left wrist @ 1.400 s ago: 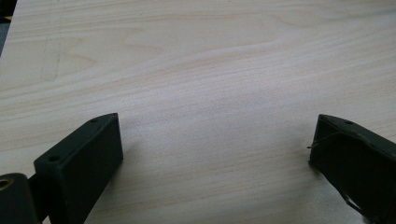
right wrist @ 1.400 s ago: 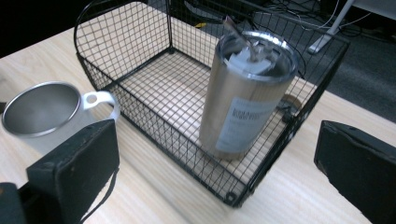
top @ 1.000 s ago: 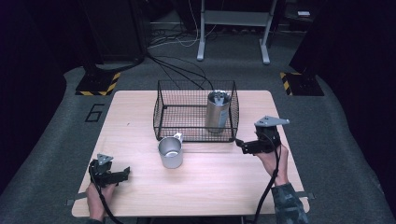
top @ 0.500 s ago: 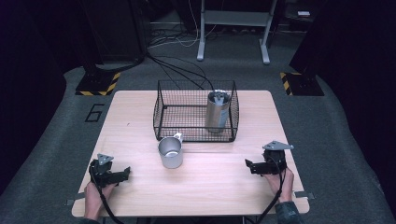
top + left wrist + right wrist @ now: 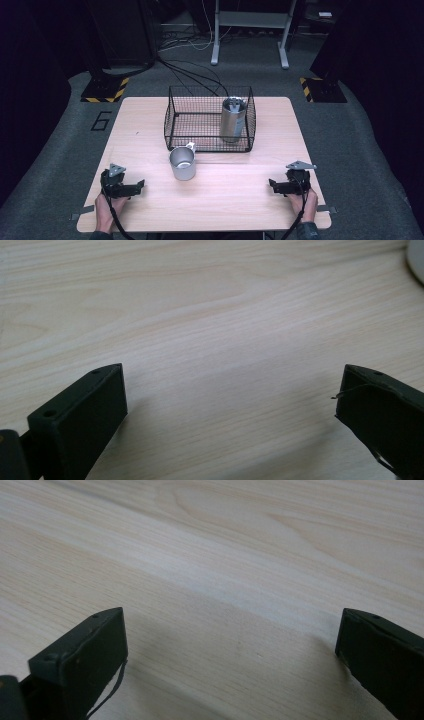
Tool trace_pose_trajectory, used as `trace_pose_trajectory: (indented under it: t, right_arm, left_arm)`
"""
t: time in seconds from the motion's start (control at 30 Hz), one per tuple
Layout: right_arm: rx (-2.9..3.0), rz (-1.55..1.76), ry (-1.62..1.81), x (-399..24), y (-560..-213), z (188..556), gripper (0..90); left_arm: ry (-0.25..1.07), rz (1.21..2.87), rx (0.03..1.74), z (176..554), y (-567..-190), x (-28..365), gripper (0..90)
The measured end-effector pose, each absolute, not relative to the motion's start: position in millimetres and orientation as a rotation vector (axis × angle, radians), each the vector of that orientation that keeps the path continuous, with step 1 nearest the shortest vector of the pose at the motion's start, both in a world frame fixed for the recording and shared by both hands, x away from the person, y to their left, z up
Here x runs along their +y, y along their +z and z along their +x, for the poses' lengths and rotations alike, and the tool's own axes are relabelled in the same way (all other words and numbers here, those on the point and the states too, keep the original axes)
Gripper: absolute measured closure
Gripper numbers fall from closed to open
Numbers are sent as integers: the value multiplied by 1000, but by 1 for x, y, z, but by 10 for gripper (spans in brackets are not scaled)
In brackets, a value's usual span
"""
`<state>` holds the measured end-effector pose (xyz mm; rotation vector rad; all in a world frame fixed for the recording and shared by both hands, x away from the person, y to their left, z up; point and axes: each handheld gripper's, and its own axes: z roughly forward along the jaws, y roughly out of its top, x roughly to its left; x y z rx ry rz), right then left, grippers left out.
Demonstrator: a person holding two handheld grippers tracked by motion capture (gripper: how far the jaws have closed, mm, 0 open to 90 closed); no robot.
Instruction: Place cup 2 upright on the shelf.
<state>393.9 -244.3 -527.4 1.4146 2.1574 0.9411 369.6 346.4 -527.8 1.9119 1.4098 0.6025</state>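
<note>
A black wire basket (image 5: 172, 125) stands at the back middle of the wooden table (image 5: 150, 115), with a tall metal canister (image 5: 232, 120) upright inside its right end. A steel mug (image 5: 182, 163) sits just in front of the basket. My left gripper (image 5: 140, 186) rests near the front left edge, open, with bare wood between its jaws (image 5: 230, 395). My right gripper (image 5: 272, 185) lies near the front right edge, also open over bare wood (image 5: 230, 630). A pale rim of the mug (image 5: 416, 260) peeks in at the top right of the left gripper view.
Around the table lies grey carpet with cables (image 5: 195, 75) behind the basket. Yellow-black striped bases (image 5: 105, 90) (image 5: 315, 87) stand at both far corners, and a metal stand (image 5: 250, 30) at the back.
My right gripper has come down and back from beside the basket to the front right edge of the table. The left gripper has stayed put.
</note>
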Motion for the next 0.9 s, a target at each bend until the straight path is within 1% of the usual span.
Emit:
trace_pose_trajectory:
  t: [0.2, 0.33, 0.53, 0.73, 0.9]
  right_arm:
    - [2159, 1386, 934, -246, -528, 394, 0]
    - [2162, 1368, 913, -243, -530, 393, 0]
    - [2174, 1357, 922, -244, -530, 393, 0]
    - [2221, 1309, 942, -249, -530, 393, 0]
    - [2219, 1310, 941, -249, -530, 393, 0]
  left_arm:
    - [586, 1920, 1352, 370, -512, 335, 0]
    - [607, 1893, 1303, 368, -496, 323, 0]
    - [615, 1899, 1238, 367, -475, 305, 0]
    - [580, 1855, 1176, 368, -454, 286, 0]
    - [552, 1874, 1116, 372, -440, 267, 0]
